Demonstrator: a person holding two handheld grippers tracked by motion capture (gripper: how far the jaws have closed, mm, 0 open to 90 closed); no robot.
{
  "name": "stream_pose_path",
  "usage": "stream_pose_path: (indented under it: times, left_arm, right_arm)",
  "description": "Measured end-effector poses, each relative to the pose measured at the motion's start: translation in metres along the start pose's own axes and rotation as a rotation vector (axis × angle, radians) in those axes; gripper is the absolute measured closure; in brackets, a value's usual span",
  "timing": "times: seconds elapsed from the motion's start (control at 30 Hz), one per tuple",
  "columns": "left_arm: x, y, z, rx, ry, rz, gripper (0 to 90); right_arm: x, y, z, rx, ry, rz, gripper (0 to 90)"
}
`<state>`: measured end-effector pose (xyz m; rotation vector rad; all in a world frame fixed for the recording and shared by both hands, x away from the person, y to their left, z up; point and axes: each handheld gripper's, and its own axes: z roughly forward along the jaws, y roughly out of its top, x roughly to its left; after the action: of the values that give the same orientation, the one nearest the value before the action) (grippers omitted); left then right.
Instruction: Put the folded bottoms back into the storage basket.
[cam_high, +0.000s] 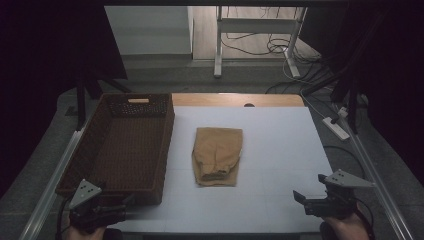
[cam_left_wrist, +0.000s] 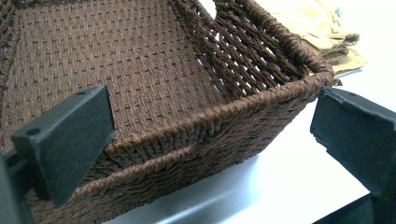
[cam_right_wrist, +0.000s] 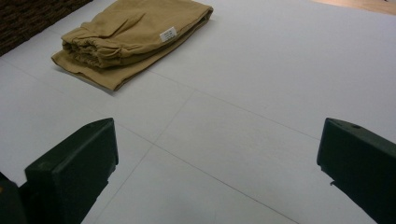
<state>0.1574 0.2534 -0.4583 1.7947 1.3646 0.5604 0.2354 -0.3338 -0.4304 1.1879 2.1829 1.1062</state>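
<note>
Garment (cam_high: 217, 155) tan, folded, mid-bench, apart from both grippers | label (cam_right_wrist: 168, 34) small, white, print too small to read | basket (cam_high: 120, 145) brown wicker, left of garment | bench (cam_high: 280, 150) white sheet, wood edge beyond | floor grey, cables (cam_high: 270, 47) | left gripper (cam_high: 117, 209) jaws spread by basket corner | right gripper (cam_high: 310, 187) jaws spread, nothing held

1. The worktop (cam_high: 280, 150) carries a basket (cam_high: 165, 145) along its left side and a folded garment (cam_high: 218, 155) near the middle.
2. The garment lies just right of the basket, apart from it.
3. The left gripper (cam_high: 120, 207) sits at the near left corner, by the basket's near wall (cam_left_wrist: 196, 140), jaws set wide.
4. The right gripper (cam_high: 302, 197) sits at the near right corner, well apart from the garment (cam_right_wrist: 135, 37), jaws wide over bare worktop (cam_right_wrist: 261, 93).
5. A desk frame (cam_high: 257, 35) stands on the floor behind the worktop.
</note>
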Motion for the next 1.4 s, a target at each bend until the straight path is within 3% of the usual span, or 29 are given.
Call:
stream_pose_path:
  times: [0.57, 0.73, 1.07, 1.2, 1.4]
  left_arm:
    - [-0.002, 0.001, 0.001, 0.01, 0.014, 0.006, 0.1]
    - [0.001, 0.0, 0.001, 0.0, -0.003, -0.009, 0.6]
    - [0.0, 0.001, 0.002, -0.003, 0.009, -0.018, 2.8]
    - [0.002, 0.003, 0.0, -0.013, -0.018, -0.067, 2.2]
    - [-0.005, 0.01, 0.0, -0.006, -0.049, -0.032, 2.9]
  right_arm:
    - [-0.001, 0.0, 0.001, 0.009, 0.003, 0.006, 0.0]
    - [-0.001, 0.0, 0.002, 0.009, 0.007, 0.009, 0.0]
    - [0.0, 0.0, 0.002, 0.017, 0.017, -0.003, 0.0]
    - [0.0, 0.0, 0.003, 0.019, 0.022, -0.004, 1.3]
    - [0.0, 0.001, 0.003, 0.023, 0.022, -0.012, 1.3]
